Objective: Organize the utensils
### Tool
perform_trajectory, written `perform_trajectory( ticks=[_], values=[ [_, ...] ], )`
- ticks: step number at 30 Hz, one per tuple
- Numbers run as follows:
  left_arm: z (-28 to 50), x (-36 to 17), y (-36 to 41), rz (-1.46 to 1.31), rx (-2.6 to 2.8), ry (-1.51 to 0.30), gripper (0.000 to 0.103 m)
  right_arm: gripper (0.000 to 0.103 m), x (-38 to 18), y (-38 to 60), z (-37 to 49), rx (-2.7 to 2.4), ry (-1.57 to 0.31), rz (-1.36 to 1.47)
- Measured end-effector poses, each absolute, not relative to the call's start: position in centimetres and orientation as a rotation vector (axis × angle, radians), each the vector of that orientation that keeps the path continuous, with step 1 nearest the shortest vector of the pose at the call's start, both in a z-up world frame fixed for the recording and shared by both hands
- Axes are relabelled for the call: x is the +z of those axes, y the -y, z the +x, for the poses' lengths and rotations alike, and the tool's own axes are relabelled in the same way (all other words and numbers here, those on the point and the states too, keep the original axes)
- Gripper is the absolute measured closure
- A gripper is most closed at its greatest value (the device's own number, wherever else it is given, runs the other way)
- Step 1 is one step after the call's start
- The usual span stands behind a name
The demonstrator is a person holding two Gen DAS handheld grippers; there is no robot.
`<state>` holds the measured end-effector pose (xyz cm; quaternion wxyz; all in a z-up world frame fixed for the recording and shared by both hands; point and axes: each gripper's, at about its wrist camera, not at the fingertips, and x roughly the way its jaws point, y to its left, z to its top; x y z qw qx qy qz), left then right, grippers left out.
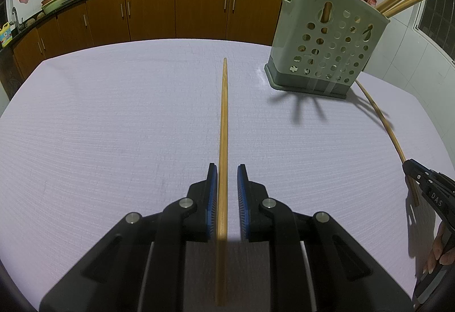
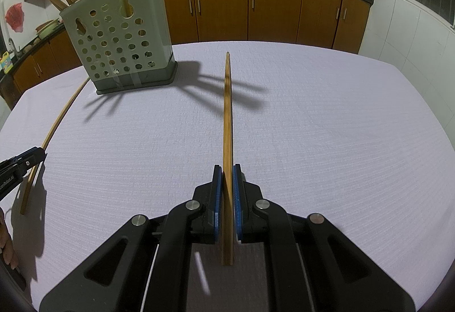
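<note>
My left gripper [image 1: 227, 169] is matte black plastic, built from two angular linkage arms that taper forward into narrow fingers. Each finger carries a blue pad [image 1: 212, 198] with fine ribbing along its inner face. Four round silver pivot pins dot the linkage, two on each side, and triangular cut-outs open the outer arms. My right gripper [image 2: 226, 169] has the same build — black arms, blue ribbed pads [image 2: 217, 195], silver pins. White lettering shows on each gripper's side when seen from the other camera; I read "DAS" on the right one, and the left one's is cut off. Bare fingers — skin only, no sleeve visible — curl around each handle at the frame edges [image 1: 439, 252].
</note>
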<state>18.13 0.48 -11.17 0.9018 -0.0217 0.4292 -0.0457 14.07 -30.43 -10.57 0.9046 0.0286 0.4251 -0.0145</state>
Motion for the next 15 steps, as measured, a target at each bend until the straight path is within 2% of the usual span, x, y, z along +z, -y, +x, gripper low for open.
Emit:
perform_trajectory(
  ticks=[15],
  values=[
    [18.04,-11.06,-0.45,-0.042,-0.101,-0.887,0.086,0.094,-10.57,30.46,14.06,-0.03,-0.878,0.061]
  ],
)
